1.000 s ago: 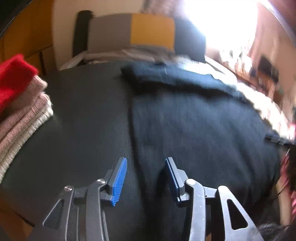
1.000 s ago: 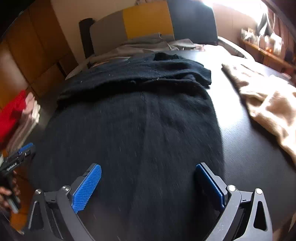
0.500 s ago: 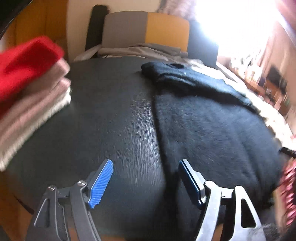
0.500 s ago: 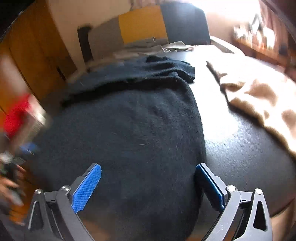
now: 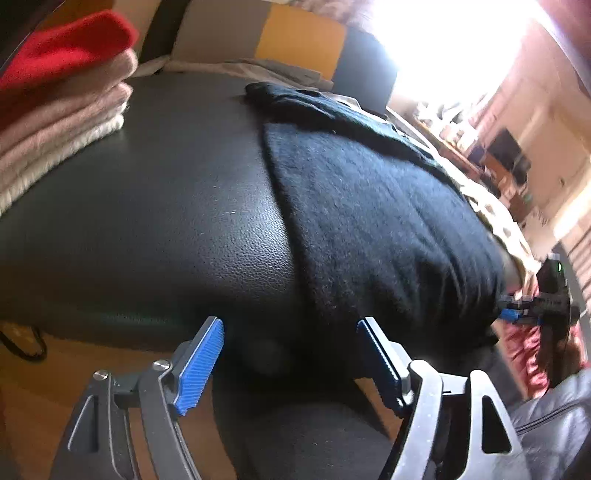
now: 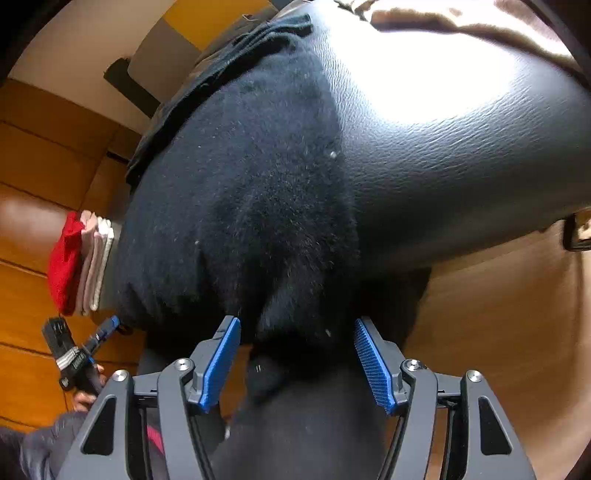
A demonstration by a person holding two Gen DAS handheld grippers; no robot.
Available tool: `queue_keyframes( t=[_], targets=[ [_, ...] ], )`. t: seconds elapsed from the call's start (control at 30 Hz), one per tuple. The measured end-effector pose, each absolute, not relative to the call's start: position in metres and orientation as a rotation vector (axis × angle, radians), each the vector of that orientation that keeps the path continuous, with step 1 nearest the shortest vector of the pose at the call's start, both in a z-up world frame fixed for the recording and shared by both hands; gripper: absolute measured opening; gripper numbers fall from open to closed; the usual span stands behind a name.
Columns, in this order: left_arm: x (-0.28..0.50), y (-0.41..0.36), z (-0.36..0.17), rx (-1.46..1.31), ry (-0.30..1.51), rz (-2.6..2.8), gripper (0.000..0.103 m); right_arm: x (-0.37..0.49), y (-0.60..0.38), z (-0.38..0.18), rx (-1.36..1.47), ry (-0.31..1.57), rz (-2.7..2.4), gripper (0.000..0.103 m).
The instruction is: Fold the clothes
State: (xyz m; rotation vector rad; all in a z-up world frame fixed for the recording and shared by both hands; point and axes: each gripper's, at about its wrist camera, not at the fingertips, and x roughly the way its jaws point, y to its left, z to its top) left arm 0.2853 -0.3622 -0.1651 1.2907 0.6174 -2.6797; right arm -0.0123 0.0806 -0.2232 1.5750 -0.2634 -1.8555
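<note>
A black knit sweater (image 5: pixel 373 221) lies spread on a black leather table (image 5: pixel 155 206), its near hem hanging over the front edge. My left gripper (image 5: pixel 291 363) is open at the table's front edge, its jaws either side of the sweater's near left corner. My right gripper (image 6: pixel 295 360) is open, its jaws either side of the sweater's (image 6: pixel 240 192) near right hem corner. Neither grips the cloth. The right gripper also shows in the left wrist view (image 5: pixel 517 314), the left one in the right wrist view (image 6: pixel 107 326).
A stack of folded sweaters, red on top of pink and cream, (image 5: pixel 59 99) sits at the table's left. A beige garment (image 6: pixel 461 22) lies on the table (image 6: pixel 461 147) to the right. A grey, yellow and dark chair back (image 5: pixel 266 40) stands behind the table.
Both grippers have dropped from above the sweater down to the table's front edge, at the sweater's near corners. The right gripper's jaws have narrowed. The sweater has not moved.
</note>
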Motion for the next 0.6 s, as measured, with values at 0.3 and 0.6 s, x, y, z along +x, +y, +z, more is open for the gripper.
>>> queue_keyframes(
  t=[0.3, 0.6],
  targets=[
    [0.295, -0.354, -0.172, 1.353, 0.662, -2.698, 0.079, -0.023, 0.056, -0.236, 1.559, -0.225, -1.86, 0.071],
    [0.272, -0.334, -0.181, 1.432, 0.576, -2.706, 0.055, -0.018, 0.047, -0.231, 1.499, -0.199, -1.866, 0.046]
  ],
)
